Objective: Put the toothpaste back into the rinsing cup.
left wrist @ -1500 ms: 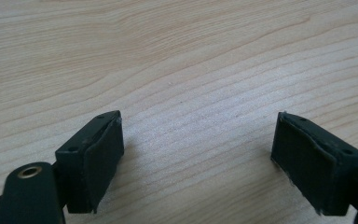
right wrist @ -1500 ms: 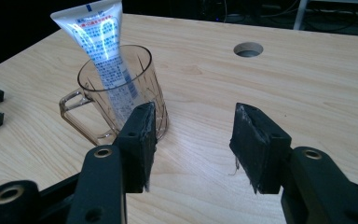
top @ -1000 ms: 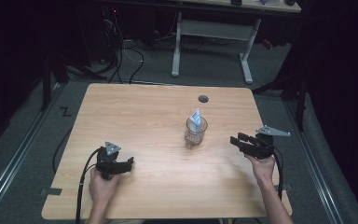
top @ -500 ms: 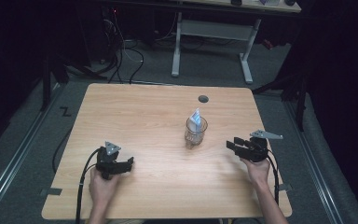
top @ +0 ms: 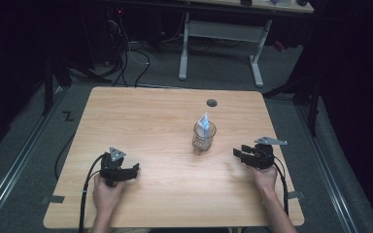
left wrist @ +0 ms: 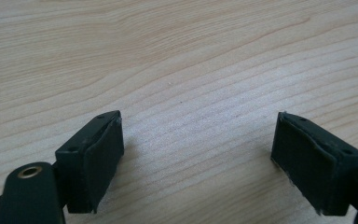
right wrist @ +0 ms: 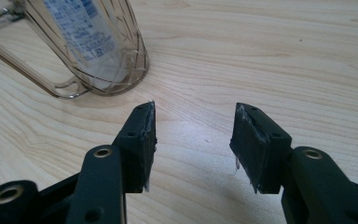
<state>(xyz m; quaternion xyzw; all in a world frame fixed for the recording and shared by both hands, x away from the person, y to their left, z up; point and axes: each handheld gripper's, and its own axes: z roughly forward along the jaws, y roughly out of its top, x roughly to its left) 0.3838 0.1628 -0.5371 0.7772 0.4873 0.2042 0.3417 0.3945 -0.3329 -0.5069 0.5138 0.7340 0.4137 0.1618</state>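
Note:
A clear glass mug (top: 203, 137) stands upright near the middle of the wooden table (top: 165, 121), with a white and blue tube (top: 204, 122) sticking out of it. In the right gripper view the mug (right wrist: 88, 46) with its handle sits up and to the left of my jaws. My right gripper (top: 239, 153) is open, a short way right of the mug, nothing between its pads (right wrist: 143, 140). My left gripper (top: 132, 170) rests low at the front left, open over bare wood (left wrist: 196, 140).
A round cable hole (top: 211, 103) lies in the table behind the mug. Beyond the table stand a white desk frame (top: 223, 39) and loose cables (top: 131, 53) on the grey floor. Cables trail from both grippers off the front edge.
My right gripper has moved down and toward the front of the table, ending lower and nearer the mug's side. The left gripper has stayed put.

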